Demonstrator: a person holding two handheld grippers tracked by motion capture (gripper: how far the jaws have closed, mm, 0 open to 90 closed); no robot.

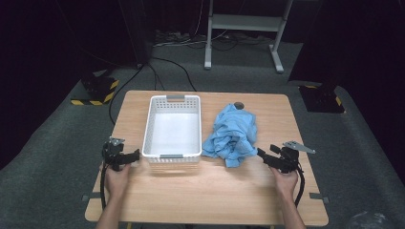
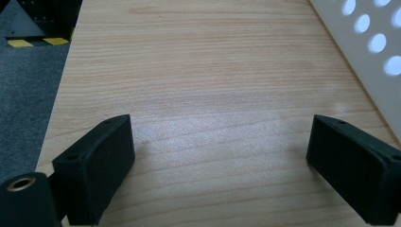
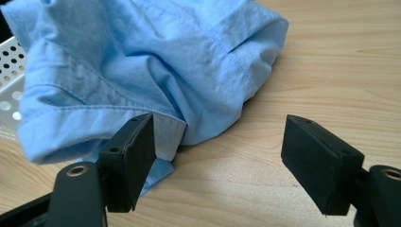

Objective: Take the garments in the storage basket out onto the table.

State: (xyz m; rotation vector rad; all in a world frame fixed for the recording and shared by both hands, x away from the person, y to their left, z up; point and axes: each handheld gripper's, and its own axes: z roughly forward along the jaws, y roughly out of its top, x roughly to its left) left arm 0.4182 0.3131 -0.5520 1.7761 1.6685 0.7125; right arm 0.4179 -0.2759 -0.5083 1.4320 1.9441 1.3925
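Shirt (image 1: pixel 231 135) lies crumpled on worktop (image 1: pixel 210 191) just right of basket (image 1: pixel 173 129), touching its side. Right gripper (image 3: pixel 217 156) jaws wide open, empty, at shirt's near edge, prob. lined up to grab. Left gripper (image 2: pixel 220 165) wide open, empty, beside basket.

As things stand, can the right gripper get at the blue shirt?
Probably yes: the right gripper is open just beside the blue shirt, one jaw already at its edge, with only bare table between.
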